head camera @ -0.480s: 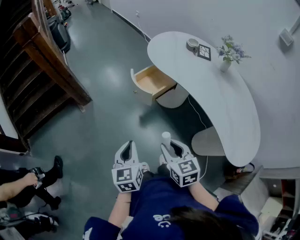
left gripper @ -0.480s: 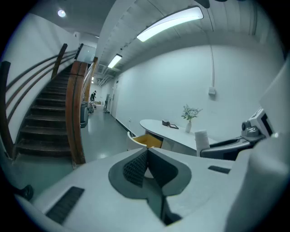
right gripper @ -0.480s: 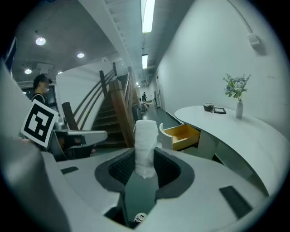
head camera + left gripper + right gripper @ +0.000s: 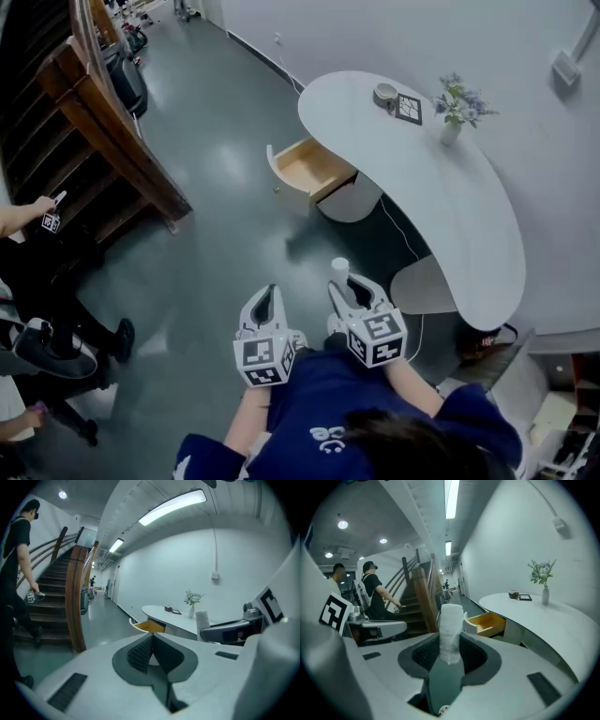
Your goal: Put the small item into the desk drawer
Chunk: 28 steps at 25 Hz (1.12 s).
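White and cylindrical, the small item [image 4: 339, 268] is standing upright in the right gripper [image 4: 349, 284] in the head view, well short of the open wooden drawer [image 4: 305, 167] jutting from the pale curved counter [image 4: 469, 216]. The left gripper [image 4: 267, 298] is riding alongside, idle.

Left gripper view: its jaws are resting together on nothing, likely because 1 hand is enough for this carry.

Right gripper view: the jaws are clamping the item's lower part, holding it vertical and facing the drawer ahead.
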Available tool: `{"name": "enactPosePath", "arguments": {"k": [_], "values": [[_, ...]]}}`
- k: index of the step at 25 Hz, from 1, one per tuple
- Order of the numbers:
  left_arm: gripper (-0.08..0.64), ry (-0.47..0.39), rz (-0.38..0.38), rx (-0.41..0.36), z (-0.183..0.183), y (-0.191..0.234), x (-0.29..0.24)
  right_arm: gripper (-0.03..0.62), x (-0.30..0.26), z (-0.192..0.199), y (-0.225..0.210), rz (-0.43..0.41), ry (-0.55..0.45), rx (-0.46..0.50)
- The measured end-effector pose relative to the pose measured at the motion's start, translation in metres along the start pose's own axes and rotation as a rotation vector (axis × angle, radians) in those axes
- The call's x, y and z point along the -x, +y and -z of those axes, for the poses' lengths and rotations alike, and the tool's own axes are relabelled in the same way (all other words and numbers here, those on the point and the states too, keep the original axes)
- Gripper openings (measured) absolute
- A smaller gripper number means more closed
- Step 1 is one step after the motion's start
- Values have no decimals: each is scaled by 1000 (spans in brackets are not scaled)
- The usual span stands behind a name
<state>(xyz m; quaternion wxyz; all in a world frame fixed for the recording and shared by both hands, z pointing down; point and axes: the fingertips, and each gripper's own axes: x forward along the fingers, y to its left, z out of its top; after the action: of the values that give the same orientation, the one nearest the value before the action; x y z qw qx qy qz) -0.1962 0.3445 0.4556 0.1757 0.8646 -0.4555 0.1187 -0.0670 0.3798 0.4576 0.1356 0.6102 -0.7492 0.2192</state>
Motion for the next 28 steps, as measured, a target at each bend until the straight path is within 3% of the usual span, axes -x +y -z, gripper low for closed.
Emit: {"name": "enactPosePath", "arguments": {"k": [9, 15, 28], "values": [[3, 8, 54, -25, 0, 13, -2, 140, -9, 7, 8, 56, 6, -26], [3, 9, 54, -41, -4, 17, -16, 140, -26, -5, 5, -14, -39, -47], [3, 19, -3, -43, -34, 6, -116, 140, -106, -44, -79, -68, -7, -30]]}}
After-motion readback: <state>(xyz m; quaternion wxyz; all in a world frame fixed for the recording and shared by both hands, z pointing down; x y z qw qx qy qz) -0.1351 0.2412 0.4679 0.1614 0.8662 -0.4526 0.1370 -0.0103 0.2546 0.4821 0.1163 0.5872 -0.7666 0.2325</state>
